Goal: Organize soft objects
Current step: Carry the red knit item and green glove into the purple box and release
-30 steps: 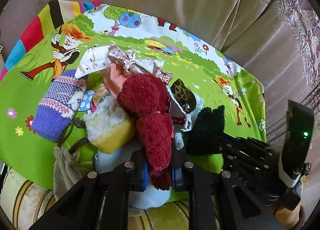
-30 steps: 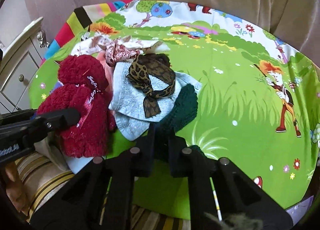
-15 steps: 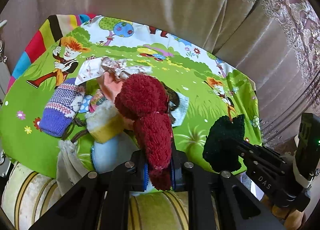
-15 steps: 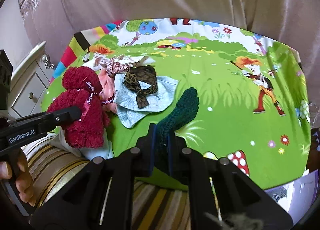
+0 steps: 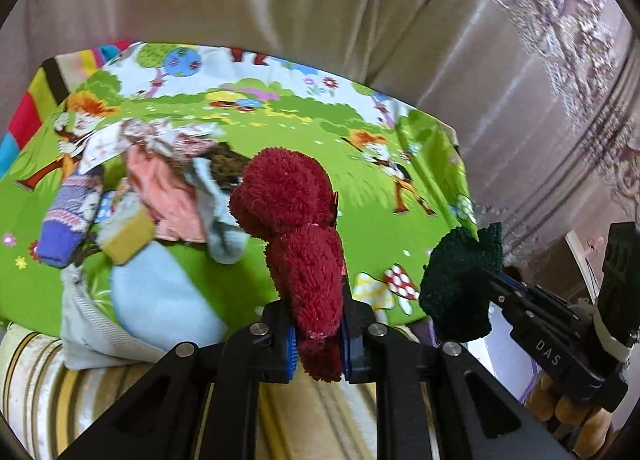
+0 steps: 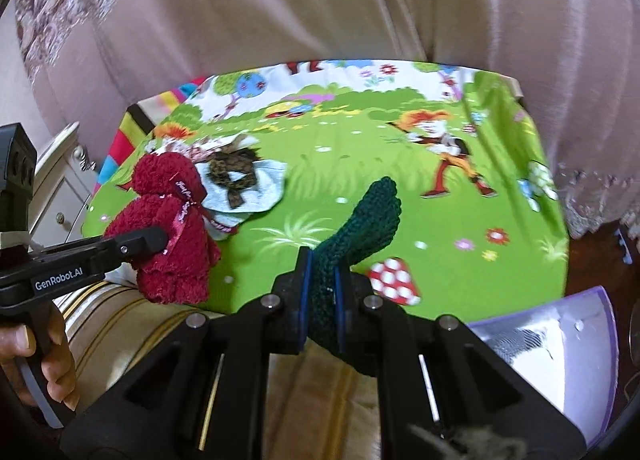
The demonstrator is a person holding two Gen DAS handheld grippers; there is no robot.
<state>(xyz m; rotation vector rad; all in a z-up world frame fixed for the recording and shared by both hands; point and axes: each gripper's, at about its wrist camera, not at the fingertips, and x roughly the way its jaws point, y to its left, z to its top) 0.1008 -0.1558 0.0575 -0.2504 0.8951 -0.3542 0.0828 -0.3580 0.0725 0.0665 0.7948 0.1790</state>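
My left gripper [image 5: 319,340] is shut on a fuzzy dark red sock [image 5: 296,228] and holds it up above the green cartoon cloth [image 5: 280,132]; the sock also shows in the right wrist view [image 6: 168,220]. My right gripper [image 6: 321,300] is shut on a dark green knitted sock [image 6: 368,220], lifted off the cloth; that sock also shows at the right of the left wrist view [image 5: 460,280]. A pile of soft things lies on the cloth's left part: a purple striped sock [image 5: 68,220], pink cloth [image 5: 168,196], a grey-blue cloth [image 6: 256,188] with a leopard-print band [image 6: 236,172].
A light blue soft item [image 5: 160,300] and a yellow-and-white piece [image 5: 124,232] lie at the cloth's near left edge. A striped cushion [image 6: 132,320] is below. Curtains [image 6: 320,0] hang behind. A purple-rimmed container [image 6: 560,348] stands at the lower right. A white cabinet [image 6: 60,188] is at the left.
Both grippers have pulled back and up from the pile, carrying the red and green socks off the cloth. The green sock has moved right, away from the grey-blue cloth.
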